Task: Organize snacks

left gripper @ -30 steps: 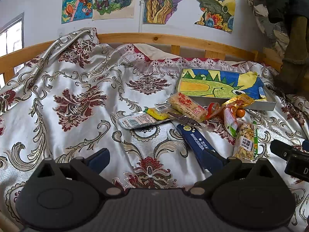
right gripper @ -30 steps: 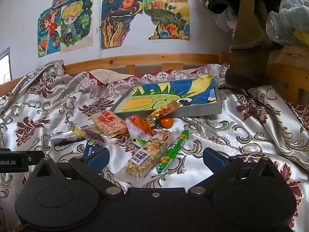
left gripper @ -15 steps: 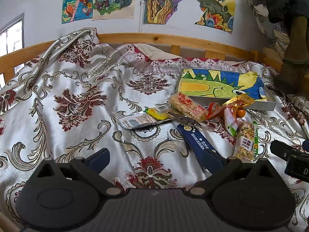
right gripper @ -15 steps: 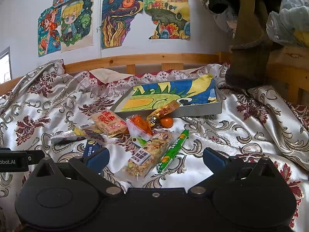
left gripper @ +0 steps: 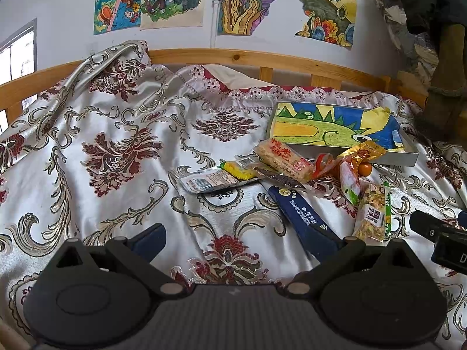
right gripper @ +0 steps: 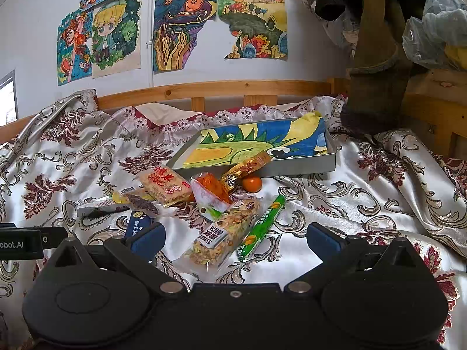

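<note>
- Snacks lie in a loose heap on my bed's patterned satin bedspread (right gripper: 364,204), just in front of the grey tray (right gripper: 292,166) with the dragon drawing inside.
- My right gripper (right gripper: 235,237) is spread wide, nothing between its fingers, hovering just over the cover. The nut bar (right gripper: 224,233) and the green candy stick (right gripper: 261,227) lie side by side straight ahead at 12 o'clock, reaching back between the fingertips.
- Beyond them, a white and orange pouch (right gripper: 211,195), a gold packet (right gripper: 248,167) leaning on the tray's front wall, and a small orange (right gripper: 251,183) tucked under it.
- At 11 o'clock from that gripper: the rice cracker pack (right gripper: 163,185), a dark wrapper (right gripper: 143,204) and a silver packet (right gripper: 99,205).
- My left gripper (left gripper: 245,240) is also spread and empty. The long navy packet (left gripper: 303,218) runs up from its right fingertip toward 1 o'clock (whether it touches, I cannot tell).
- A yellow packet (left gripper: 238,169) sits at 12 o'clock in the left view, beside the silver one.
</note>
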A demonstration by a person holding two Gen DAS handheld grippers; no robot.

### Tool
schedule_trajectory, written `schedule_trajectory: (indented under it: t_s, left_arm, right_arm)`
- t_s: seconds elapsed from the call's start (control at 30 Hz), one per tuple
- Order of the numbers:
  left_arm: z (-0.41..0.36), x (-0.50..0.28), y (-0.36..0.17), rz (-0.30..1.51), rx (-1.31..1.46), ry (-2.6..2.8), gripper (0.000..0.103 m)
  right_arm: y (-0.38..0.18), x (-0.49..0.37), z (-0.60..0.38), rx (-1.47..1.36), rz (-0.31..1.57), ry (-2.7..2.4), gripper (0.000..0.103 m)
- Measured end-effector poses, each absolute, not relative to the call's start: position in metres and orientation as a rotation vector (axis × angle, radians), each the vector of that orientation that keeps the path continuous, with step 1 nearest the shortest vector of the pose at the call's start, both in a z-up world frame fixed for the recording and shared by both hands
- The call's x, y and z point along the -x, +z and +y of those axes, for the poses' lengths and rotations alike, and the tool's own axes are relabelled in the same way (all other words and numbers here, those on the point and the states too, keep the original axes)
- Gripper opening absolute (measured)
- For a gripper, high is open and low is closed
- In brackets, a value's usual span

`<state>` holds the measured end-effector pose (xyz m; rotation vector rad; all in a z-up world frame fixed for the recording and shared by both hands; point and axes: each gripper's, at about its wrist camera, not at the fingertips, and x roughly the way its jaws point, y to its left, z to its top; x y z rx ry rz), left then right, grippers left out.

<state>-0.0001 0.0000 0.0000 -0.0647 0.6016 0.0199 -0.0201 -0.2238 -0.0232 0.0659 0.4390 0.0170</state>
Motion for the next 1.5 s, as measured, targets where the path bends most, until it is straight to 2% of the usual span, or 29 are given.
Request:
schedule_trajectory:
  t_s: [0.53, 1.03, 1.5]
  left_arm:
    - [0.000, -0.032, 0.009, 0.620, 0.110, -0.014, 0.102]
    - [-0.018, -0.102, -0.007, 0.777, 0.153, -0.090, 0.102]
    - [-0.029, -0.123, -0.024, 0.853, 0.095, -0.120, 0.102]
  right_arm:
    - [-0.026, 0.019, -0.224, -0.057, 0.444, 0.009, 0.102]
    - [-0.026, -0.022, -0.219, -0.004, 0.487, -0.014, 0.102]
    - [-0.053, -0.065, -0.220, -0.027, 0.557, -0.001, 0.102]
